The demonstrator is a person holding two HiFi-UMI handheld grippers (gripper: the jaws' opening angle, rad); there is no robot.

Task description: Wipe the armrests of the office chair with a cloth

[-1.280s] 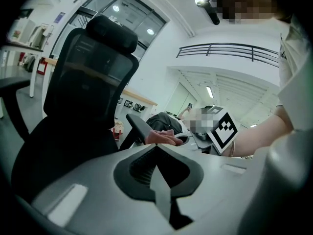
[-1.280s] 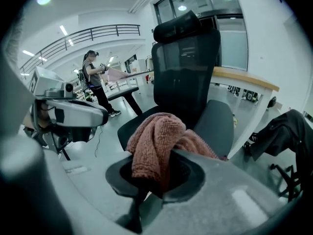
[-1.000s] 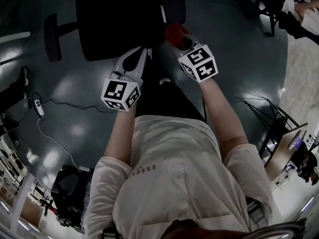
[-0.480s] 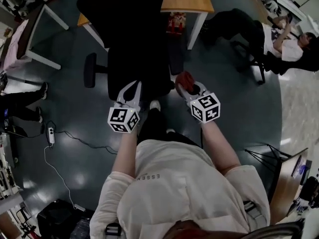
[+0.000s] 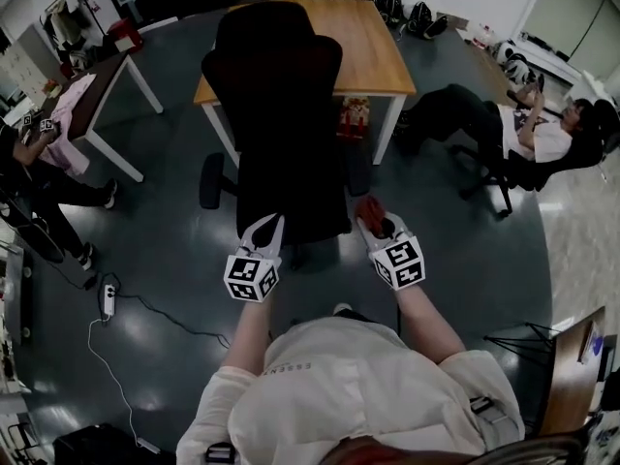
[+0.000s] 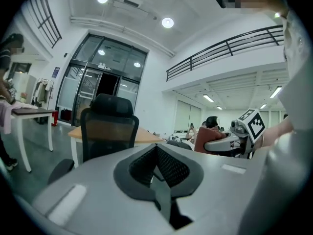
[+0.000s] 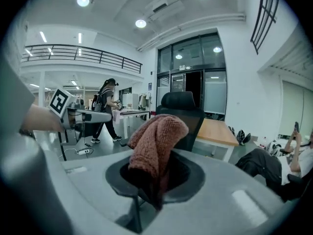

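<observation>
The glossy dark grey floor (image 5: 165,260) fills most of your head view. On it, ahead of you, stands a rectangular table with a wooden top and white legs (image 5: 373,56). In front of that table is the black high-backed office chair (image 5: 281,114), its back towards the table and its seat towards you. One black padded armrest (image 5: 210,180) sticks out clearly on the left side of the picture. The other is lost against the dark seat, and I cannot pick it out.

A person in a white top sits in another chair (image 5: 523,139) off to your right. A second person in dark clothes (image 5: 39,192) stands by a smaller white-legged table (image 5: 97,85) at your left.

Your left gripper (image 5: 266,223) hovers at the seat's front edge. Its ribbed pads are pressed together with nothing between them. Your right gripper (image 5: 380,226) is level with it, near the seat's front right corner. Its jaws are clamped on a reddish-brown fuzzy cloth (image 7: 156,141), which bunches up above the pads. That cloth (image 5: 368,208) is in the air beside the seat. The right gripper view shows the chair standing apart from it, and the cloth is on neither armrest.

A white power strip with a thin cable (image 5: 108,296) lies on the floor to your left.
</observation>
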